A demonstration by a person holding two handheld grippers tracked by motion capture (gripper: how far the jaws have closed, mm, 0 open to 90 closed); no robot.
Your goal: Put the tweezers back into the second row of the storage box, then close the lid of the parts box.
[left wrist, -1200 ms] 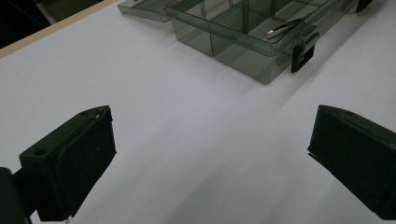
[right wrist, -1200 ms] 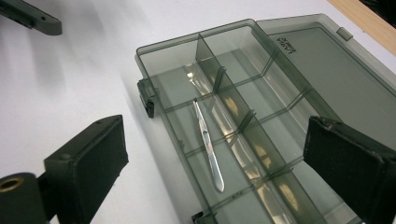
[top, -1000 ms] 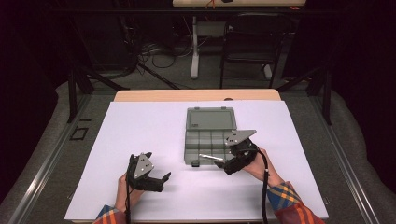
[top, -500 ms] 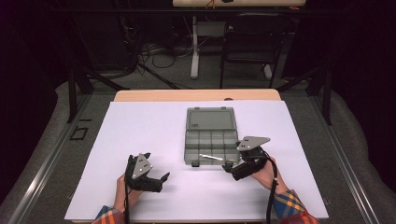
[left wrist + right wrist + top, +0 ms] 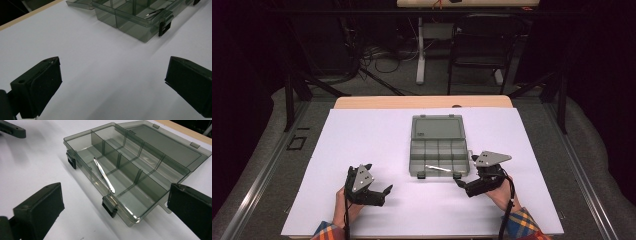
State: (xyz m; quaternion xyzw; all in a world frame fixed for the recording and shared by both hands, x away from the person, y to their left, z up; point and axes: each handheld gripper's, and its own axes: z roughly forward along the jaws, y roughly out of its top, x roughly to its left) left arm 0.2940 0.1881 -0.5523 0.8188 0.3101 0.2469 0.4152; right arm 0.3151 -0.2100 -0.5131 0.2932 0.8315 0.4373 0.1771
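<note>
From above, the left gripper and right gripper rest spread wide, holding nothing. In the left gripper view, bare paper lies between the jaws; the box sits well ahead. In the right gripper view, the tweezers lie inside the box just ahead of the empty, wide-apart jaws.

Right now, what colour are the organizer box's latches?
Black latches, clearest in the right gripper view.

black two-jaw left gripper and right gripper, each with a grey triangular plate and black cable; plaid orange-blue sleeves.
</note>
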